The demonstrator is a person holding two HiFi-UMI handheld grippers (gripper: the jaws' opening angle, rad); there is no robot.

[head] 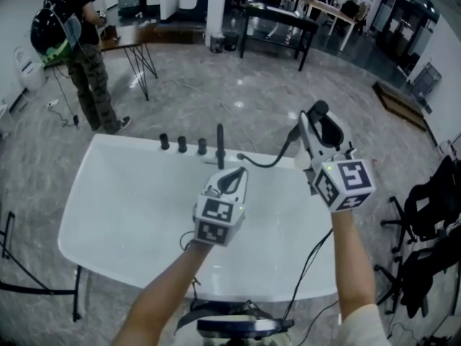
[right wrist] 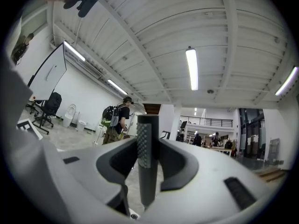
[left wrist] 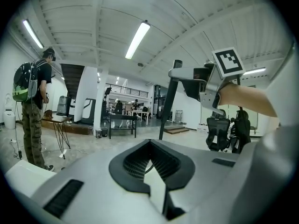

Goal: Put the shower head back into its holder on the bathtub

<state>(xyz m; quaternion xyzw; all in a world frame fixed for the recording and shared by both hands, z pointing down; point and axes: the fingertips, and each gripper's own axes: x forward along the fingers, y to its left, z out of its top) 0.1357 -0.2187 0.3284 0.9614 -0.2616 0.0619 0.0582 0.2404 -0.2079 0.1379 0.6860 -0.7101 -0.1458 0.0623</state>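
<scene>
My right gripper (head: 315, 130) is raised over the bathtub's (head: 122, 207) far right corner and is shut on the black shower head (head: 322, 115). Its ribbed dark handle (right wrist: 144, 162) stands upright between the jaws in the right gripper view. The black hose (head: 268, 161) runs from the head down to the tub's far rim. A tall black post (head: 220, 141) and three short black knobs (head: 182, 144) stand on that rim. My left gripper (head: 232, 176) hovers over the tub's middle, shut and empty. The left gripper view shows the shower head (left wrist: 168, 101) and the right gripper (left wrist: 202, 85) above.
A person with a backpack (head: 75, 42) stands beyond the tub's far left corner beside a small table (head: 133, 45). A black table (head: 277, 24) is farther back. Office chairs (head: 432, 207) stand to the right of the tub. Cables (head: 310, 265) hang near its front right.
</scene>
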